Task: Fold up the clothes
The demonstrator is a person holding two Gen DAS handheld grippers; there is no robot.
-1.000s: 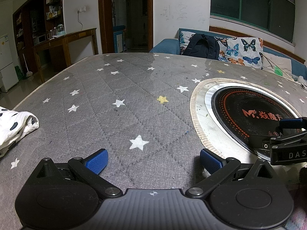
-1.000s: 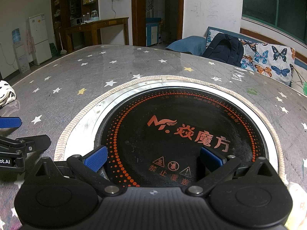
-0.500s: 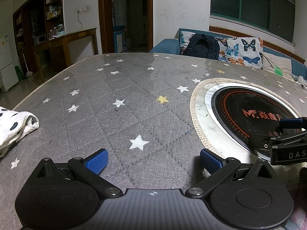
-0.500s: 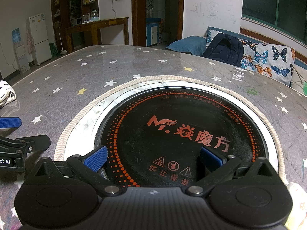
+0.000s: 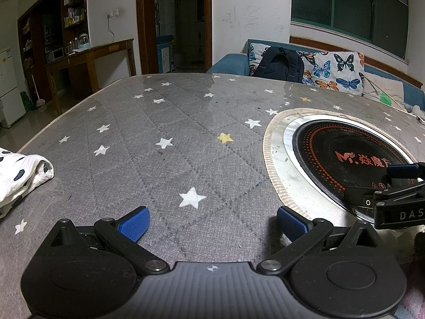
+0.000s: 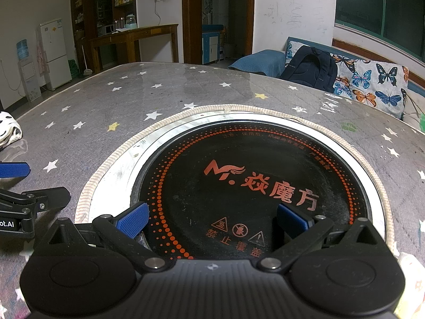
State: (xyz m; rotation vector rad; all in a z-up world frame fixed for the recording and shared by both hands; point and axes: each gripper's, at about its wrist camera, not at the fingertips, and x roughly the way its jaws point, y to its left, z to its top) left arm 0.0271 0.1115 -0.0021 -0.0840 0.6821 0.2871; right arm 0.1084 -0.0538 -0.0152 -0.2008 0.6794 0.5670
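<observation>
The white, dark-spotted garment (image 5: 18,175) lay bunched at the table's left edge, well left of the round hotplate (image 5: 342,159), apparently not yet folded. The left gripper (image 5: 211,222) beside the hotplate and the right gripper (image 6: 211,219) over it both gaped wide, holding nothing.

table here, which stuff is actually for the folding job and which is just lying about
For the job:
white spotted garment
left gripper, open
right gripper, open

Lying about:
round cooktop set in the table
black backpack on the sofa
</observation>
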